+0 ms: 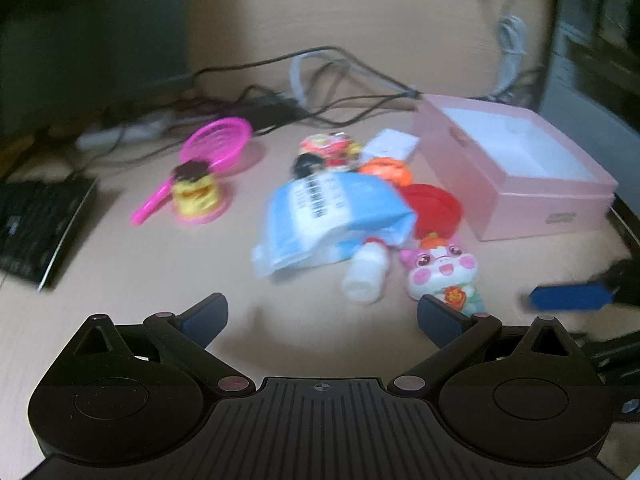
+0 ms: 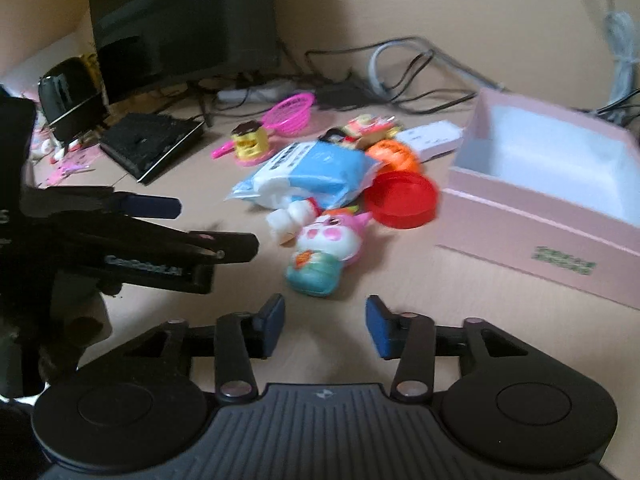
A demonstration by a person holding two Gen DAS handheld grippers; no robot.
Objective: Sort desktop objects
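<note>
The left tool (image 1: 322, 316) hovers over the table (image 1: 120, 288) with its jaws spread wide and nothing between them. The right tool (image 2: 325, 326) hangs nearby, jaws partly apart and empty, no pad touching anything.

Ahead of both lies a heap of small things. A blue pouch (image 1: 324, 216) lies on top in the middle, with a white bottle (image 1: 366, 274) poking out from under its near edge. Just beside the bottle is a pink toy (image 1: 442, 272) lying on its back, nearest the left tool's right finger. A red lid (image 1: 434, 210) sits between the pouch and the pink box (image 1: 520, 204), which stands open and empty at the right of the heap. Behind the lid is an orange ball (image 1: 388, 170), then a white card (image 1: 392, 146) and a snack packet (image 1: 330, 148). Off to the left, apart from the heap, a yellow cup (image 1: 196, 194) rests against a pink strainer (image 1: 212, 148). A keyboard (image 1: 38, 232) lies at the far left, cables (image 1: 320, 80) run behind.
</note>
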